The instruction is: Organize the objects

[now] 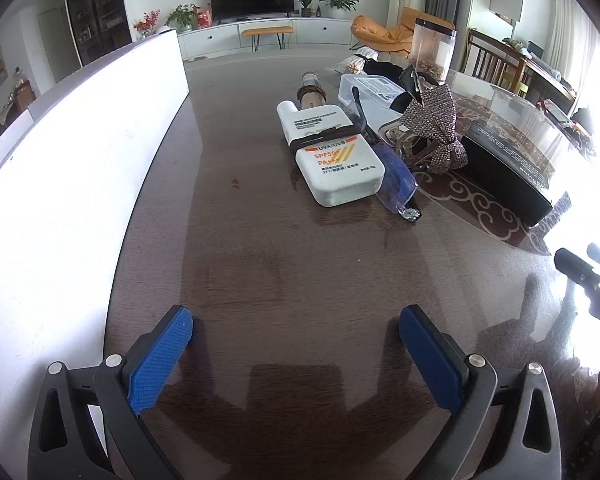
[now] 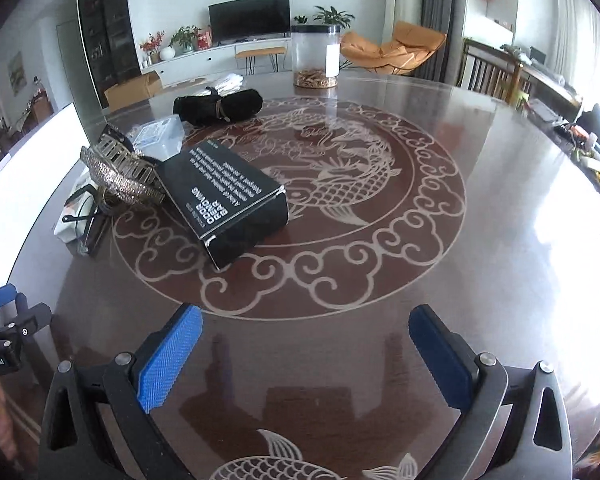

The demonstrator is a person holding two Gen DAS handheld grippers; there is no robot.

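Sunscreen bottle (image 1: 332, 152) lies on glossy dark table (image 1: 260, 260).

Left gripper (image 1: 296, 354) jaws wide apart, bare dark table (image 1: 260, 248) ahead, clear path up to sunscreen bottle (image 1: 332, 156). White panel (image 1: 80, 152) walls off left side. Right of bottle, tight clutter: glasses (image 1: 396, 182), sparkly bow (image 1: 436, 128), black box (image 1: 512, 168), clear case (image 1: 374, 90). Right gripper (image 2: 306, 354) jaws wide apart, open table ahead and to right; black box (image 2: 228, 196) blocks front-left. Black pouch (image 2: 220, 106) and jar (image 2: 315, 60) at far side.
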